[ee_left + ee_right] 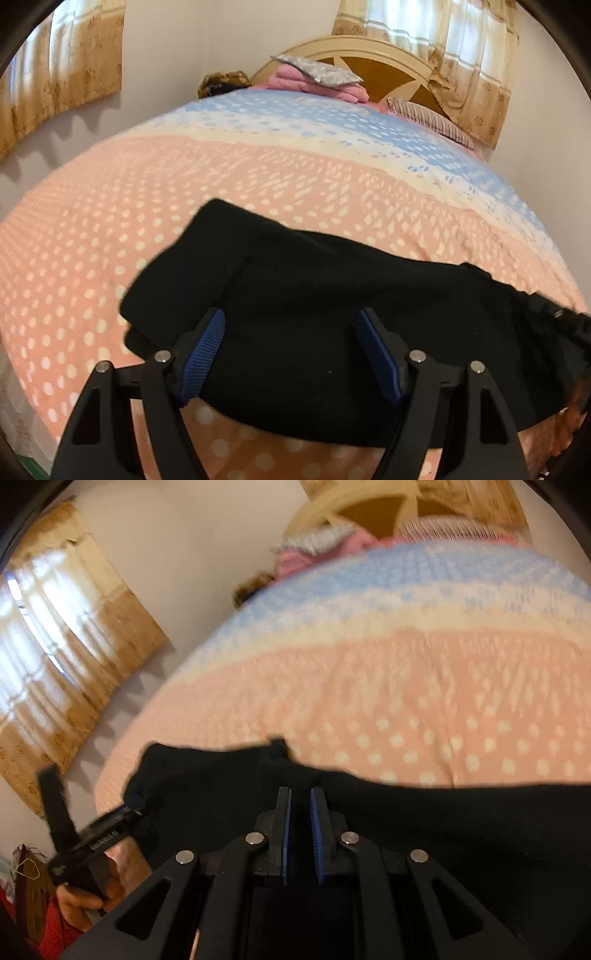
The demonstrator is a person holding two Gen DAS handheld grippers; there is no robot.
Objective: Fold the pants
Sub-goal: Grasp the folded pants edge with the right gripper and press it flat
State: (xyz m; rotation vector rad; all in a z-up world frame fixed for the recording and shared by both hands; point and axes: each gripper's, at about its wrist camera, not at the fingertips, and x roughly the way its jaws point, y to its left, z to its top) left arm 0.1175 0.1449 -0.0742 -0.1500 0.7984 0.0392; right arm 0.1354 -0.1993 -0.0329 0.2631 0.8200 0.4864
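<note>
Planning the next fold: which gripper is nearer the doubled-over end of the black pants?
Left. The left gripper hangs open right over that end of the pants; the right gripper, shut, is farther along the same pants.

A: Where do the pants (314,317) lie?
B: On the bedspread (221,192), at its near edge.
A: And beyond them?
B: Far across the bedspread, folded clothes (317,83) and a pillow (432,118) rest against the headboard (369,55). A curtain (66,77) hangs left of the bedspread.
</note>
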